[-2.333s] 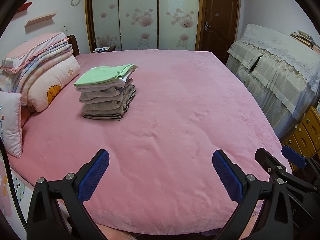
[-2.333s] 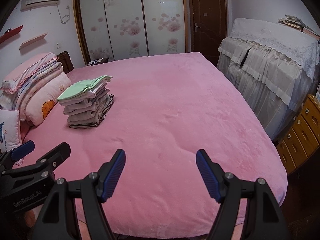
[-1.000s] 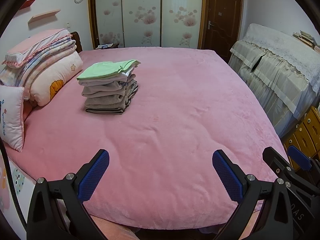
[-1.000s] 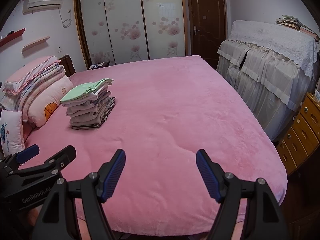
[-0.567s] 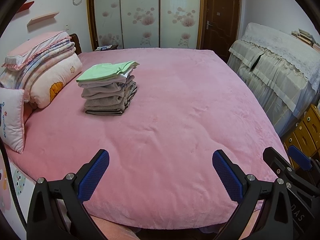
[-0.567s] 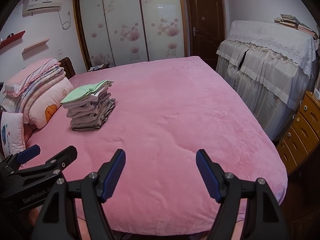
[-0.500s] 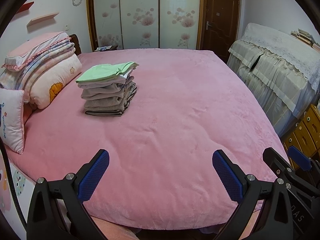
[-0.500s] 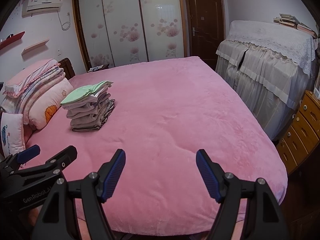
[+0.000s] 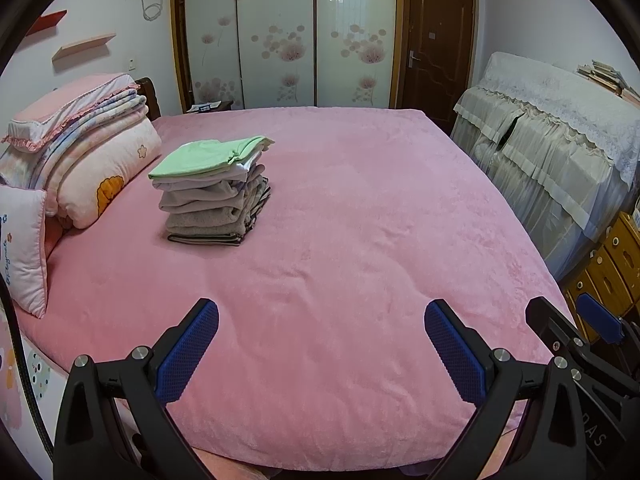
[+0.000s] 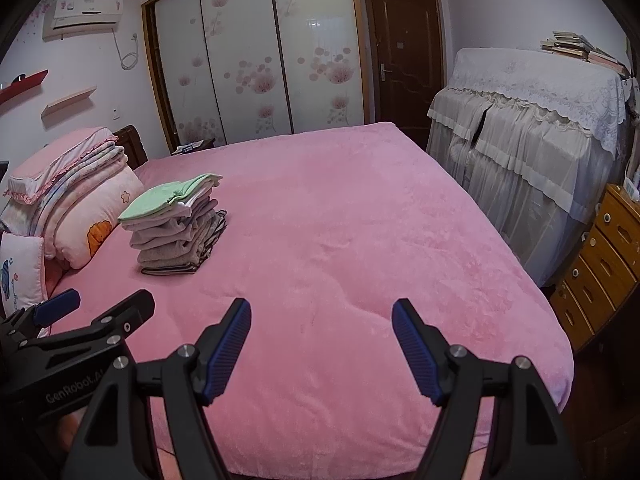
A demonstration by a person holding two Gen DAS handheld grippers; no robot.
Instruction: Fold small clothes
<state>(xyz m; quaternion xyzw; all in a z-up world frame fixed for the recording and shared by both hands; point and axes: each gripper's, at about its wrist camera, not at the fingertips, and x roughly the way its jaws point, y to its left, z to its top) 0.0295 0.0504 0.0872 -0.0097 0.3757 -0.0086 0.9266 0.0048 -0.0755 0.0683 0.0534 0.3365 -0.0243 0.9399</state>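
A stack of folded small clothes (image 9: 214, 190) (image 10: 176, 226), grey and beige with a light green piece on top, sits on the left part of the pink bed (image 9: 360, 240) (image 10: 340, 220). My left gripper (image 9: 320, 316) hovers open over the bed's near edge, nothing between its blue pads. My right gripper (image 10: 322, 314) is also open and empty, just to the right of the left one. Both are well short of the stack. The right gripper (image 9: 576, 332) shows at the right edge of the left wrist view, and the left gripper (image 10: 96, 308) at the lower left of the right wrist view.
Pillows and folded quilts (image 9: 80, 152) are piled at the bed's left end. A lace-covered piece of furniture (image 10: 528, 120) stands right of the bed, with wooden drawers (image 10: 600, 264) nearer. Sliding wardrobe doors (image 9: 288, 36) and a dark door (image 9: 438, 44) are behind.
Between the earliest frames and a second ago both views shifted slightly. Over the last second nothing has visibly moved and both grippers stay open.
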